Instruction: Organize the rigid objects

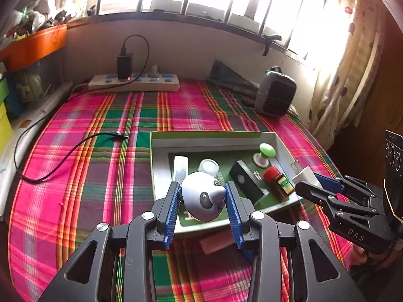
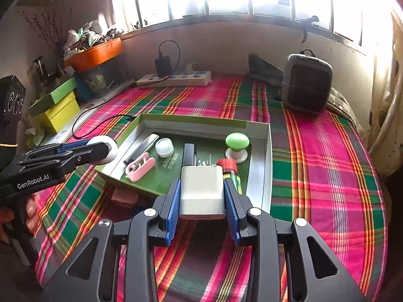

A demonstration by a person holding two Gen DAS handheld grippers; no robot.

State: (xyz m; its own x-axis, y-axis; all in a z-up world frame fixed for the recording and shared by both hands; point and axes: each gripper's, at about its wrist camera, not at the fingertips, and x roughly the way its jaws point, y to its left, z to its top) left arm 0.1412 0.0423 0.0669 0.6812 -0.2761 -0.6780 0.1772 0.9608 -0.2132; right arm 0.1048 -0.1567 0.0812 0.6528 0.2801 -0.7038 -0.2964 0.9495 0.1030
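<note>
Looking along the left gripper (image 1: 202,196) in the left wrist view, we see its blue fingers (image 1: 172,209) clamped on a grey egg-shaped gadget (image 1: 202,196) with dark buttons, held above the near edge of the green tray (image 1: 161,166). We see the tray lying on the plaid cloth (image 1: 100,130), and in it a white bar (image 1: 180,168) at the left, a white round jar (image 1: 208,166), a black box (image 1: 245,181), a red-capped bottle (image 1: 278,182) and a green knob (image 1: 267,150) at the far right. At the right, the right gripper (image 1: 311,181) is closed on a white charger (image 1: 303,175) just beside the tray's right wall. Far off, we make out a power strip (image 1: 133,82) against the wall and a grey speaker (image 1: 275,93). A black cable (image 1: 68,156) lies on the cloth to the left.

In the right wrist view, we see the right gripper (image 2: 202,193) with its fingers (image 2: 229,211) clamped on the white charger (image 2: 202,192), held over the near edge of the tray (image 2: 259,173). We also see a pink case (image 2: 139,166) lying in the tray's near left part. At the left, the left gripper (image 2: 100,148) grips the grey gadget (image 2: 105,152) just beside the tray's left wall.
</note>
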